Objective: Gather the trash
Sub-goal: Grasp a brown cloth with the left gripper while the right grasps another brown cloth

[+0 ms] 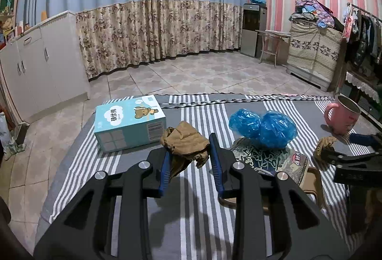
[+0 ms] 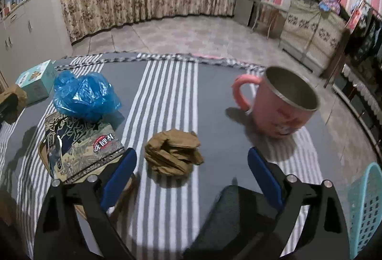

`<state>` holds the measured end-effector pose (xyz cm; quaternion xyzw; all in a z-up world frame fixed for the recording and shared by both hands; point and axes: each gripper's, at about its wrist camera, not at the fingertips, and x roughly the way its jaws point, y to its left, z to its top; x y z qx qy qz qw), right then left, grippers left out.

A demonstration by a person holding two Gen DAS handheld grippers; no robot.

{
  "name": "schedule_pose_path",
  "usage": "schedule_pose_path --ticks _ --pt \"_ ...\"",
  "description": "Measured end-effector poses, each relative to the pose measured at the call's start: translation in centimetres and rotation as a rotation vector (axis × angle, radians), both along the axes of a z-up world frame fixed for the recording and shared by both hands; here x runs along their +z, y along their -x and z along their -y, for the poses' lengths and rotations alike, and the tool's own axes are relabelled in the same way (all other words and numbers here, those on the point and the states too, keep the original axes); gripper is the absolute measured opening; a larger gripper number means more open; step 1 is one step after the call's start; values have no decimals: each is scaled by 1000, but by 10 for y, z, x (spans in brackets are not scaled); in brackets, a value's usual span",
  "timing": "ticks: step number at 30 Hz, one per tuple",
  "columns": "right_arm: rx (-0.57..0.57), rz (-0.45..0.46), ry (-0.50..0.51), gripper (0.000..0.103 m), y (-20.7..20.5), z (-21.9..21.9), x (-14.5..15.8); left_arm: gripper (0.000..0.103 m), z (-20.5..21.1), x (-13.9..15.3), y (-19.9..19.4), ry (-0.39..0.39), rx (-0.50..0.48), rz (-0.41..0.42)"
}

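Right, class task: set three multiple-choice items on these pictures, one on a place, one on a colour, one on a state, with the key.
1. Where does the pink mug stand? A on a shelf; B on the striped cloth; C on a stack of books.
2. What colour is the crumpled plastic bag? A red; B blue; C white.
3. What is the left gripper doing? A open and empty; B gripping the mug; C gripping crumpled brown paper.
Key: 1 B, its base rests on the stripes; 2 B, it is blue in both views; 3 C, both pads press the paper.
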<state>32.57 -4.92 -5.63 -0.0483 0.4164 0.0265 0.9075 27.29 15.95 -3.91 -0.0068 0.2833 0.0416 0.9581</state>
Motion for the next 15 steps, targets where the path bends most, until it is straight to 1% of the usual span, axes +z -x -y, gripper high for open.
schedule_pose_path --ticks 1,2,4,5,6,7,9,13,15 --pt "8 -8 -4 78 -1 0 -2 28 1 0 0 -1 -4 0" --pt "17 -19 -10 70 -3 -1 -3 28 2 0 0 -2 -7 2" --pt "44 -47 -51 58 -6 -1 -8 28 3 -1 0 -7 -16 3" --pt "53 -60 -63 46 -8 -1 -11 28 4 -1 0 -9 -19 3" --pt "61 -67 -69 45 -9 -3 -13 28 3 -2 0 -8 -23 3" --pt "62 -55 -64 43 -8 -4 -13 28 3 -2 0 -5 -28 3" --pt "66 -14 -48 42 -1 -5 -7 28 2 -2 2 -1 -34 5" --pt "63 54 -53 42 17 10 18 28 3 -4 3 11 -44 -1" --pt "54 94 -33 42 32 28 32 28 3 -5 4 12 -45 -7"
